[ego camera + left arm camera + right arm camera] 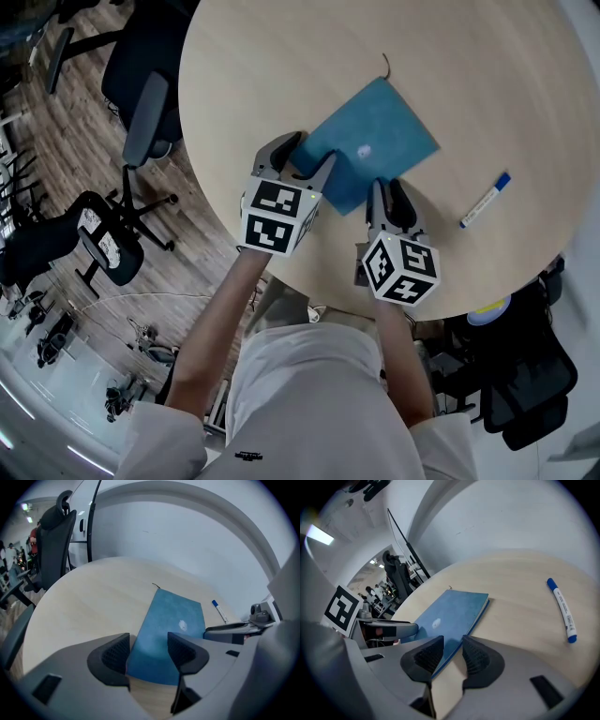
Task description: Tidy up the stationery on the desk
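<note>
A blue notebook (375, 136) lies flat on the round wooden table (281, 56), a little right of the centre of the head view. Its long axis runs diagonally from lower left to upper right, and a thin dark ribbon (386, 66) curls out past its upper corner. A small pale mark sits on its cover. The left gripper (306, 153) is at the notebook's lower-left short edge. In the left gripper view its fingers (115, 653) are spread wide, and the near edge of the notebook (173, 620) lies on the table between them without being squeezed. The right gripper (387, 190) is at the notebook's bottom corner. In the right gripper view its fingers (426, 657) stand close together with a narrow gap, and one long edge of the notebook (450, 611) runs into that gap; they straddle the edge and do not pinch it. From there the notebook points away toward the upper left. A white marker pen (486, 200) lies alone on the table, well apart, at the right of the head view. It is roughly parallel to the notebook, with its blue cap at the upper-right end. Black office chairs (141, 103) stand on the wooden floor at the left.
</note>
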`<state>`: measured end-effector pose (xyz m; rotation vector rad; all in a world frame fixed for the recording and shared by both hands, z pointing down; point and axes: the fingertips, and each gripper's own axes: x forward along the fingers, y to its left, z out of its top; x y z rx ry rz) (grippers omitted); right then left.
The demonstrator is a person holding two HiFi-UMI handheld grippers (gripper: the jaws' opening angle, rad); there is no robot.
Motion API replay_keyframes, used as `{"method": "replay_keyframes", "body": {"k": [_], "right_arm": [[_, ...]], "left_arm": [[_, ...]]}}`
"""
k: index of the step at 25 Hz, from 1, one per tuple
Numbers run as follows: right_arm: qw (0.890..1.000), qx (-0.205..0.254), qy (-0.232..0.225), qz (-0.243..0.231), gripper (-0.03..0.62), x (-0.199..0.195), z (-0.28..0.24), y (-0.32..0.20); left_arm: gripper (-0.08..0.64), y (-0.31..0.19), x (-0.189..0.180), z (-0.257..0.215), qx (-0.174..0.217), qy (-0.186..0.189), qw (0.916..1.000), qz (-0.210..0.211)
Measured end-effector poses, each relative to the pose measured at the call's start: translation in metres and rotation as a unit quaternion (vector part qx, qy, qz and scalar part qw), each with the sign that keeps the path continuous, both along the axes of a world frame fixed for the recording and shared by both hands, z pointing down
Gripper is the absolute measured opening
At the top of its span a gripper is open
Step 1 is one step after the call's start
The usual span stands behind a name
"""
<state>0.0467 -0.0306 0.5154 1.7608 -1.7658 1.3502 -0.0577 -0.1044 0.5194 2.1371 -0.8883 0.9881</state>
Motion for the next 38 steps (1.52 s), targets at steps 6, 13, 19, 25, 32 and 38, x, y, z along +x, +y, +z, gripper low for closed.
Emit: {"method": "replay_keyframes", "body": {"k": [6,13,19,25,32,38], "right_arm": [[1.0,0.013,0.002,-0.012,0.126,0.004,-0.003,-0.002],[0.999,0.028,0.019,-0.032,0.126,0.012,-0.005,-0.011],[0.997,0.037,0.034,-0.066,0.126,0.018,-0.003,-0.022],[0.994,0.048,0.038,-0.093,0.126,0.022,-0.003,-0.032],[0.991,0.056,0.048,-0.109,0.126,0.025,-0.004,-0.035],[0.99,0.08,0.055,-0.102,0.126,0.028,-0.02,-0.03]], "left_arm": [[0.252,0.011,0.003,-0.002,-0.004,0.001,1.0,0.005],[0.252,0.036,0.003,0.0,-0.017,-0.004,0.9998,0.007],[0.252,0.055,0.004,-0.001,-0.033,0.007,0.9994,-0.012],[0.252,0.074,0.009,-0.002,-0.044,0.014,0.9988,-0.016],[0.252,0.082,0.014,-0.003,-0.047,0.02,0.9983,-0.029],[0.252,0.078,0.01,-0.016,-0.029,0.026,0.9978,-0.055]]}}
